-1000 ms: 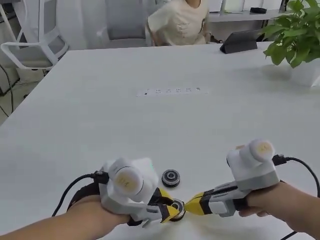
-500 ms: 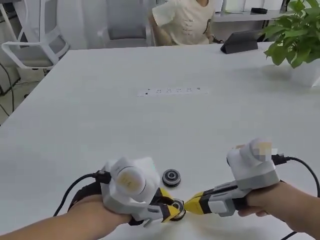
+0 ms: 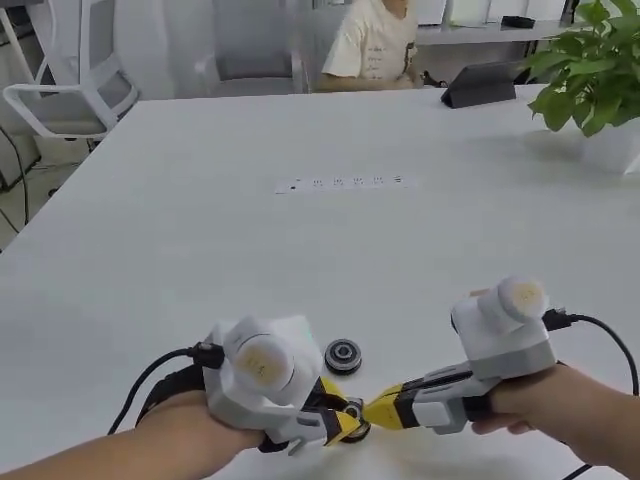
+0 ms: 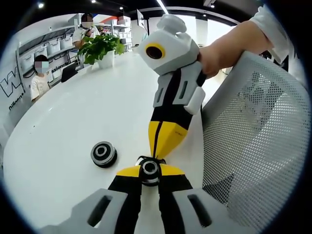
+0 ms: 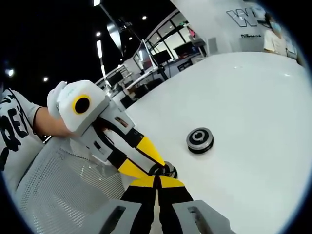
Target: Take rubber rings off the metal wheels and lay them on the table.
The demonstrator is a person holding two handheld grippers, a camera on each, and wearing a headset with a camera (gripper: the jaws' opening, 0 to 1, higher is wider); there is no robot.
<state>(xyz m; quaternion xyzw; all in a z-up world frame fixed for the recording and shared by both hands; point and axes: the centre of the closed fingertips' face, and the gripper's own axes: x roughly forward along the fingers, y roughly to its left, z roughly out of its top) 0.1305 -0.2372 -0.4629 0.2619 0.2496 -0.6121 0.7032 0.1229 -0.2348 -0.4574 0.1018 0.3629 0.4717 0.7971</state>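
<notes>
Held wheel: clamped between left gripper jaws, near table edge.
Right gripper: jaws pressed together at wheel's rim.
Rubber ring: we judge it soft, stretchy; pinch outer edge.
Spare wheel: lies just beside.

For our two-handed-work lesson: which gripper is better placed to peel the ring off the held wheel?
Probably right: the right gripper, jaws shut, touches the wheel at its rim; the left gripper clamps it.

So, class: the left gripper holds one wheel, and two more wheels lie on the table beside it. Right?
No: just one spare wheel lies on the table, as the left gripper view shows. The left gripper does hold a wheel.
</notes>
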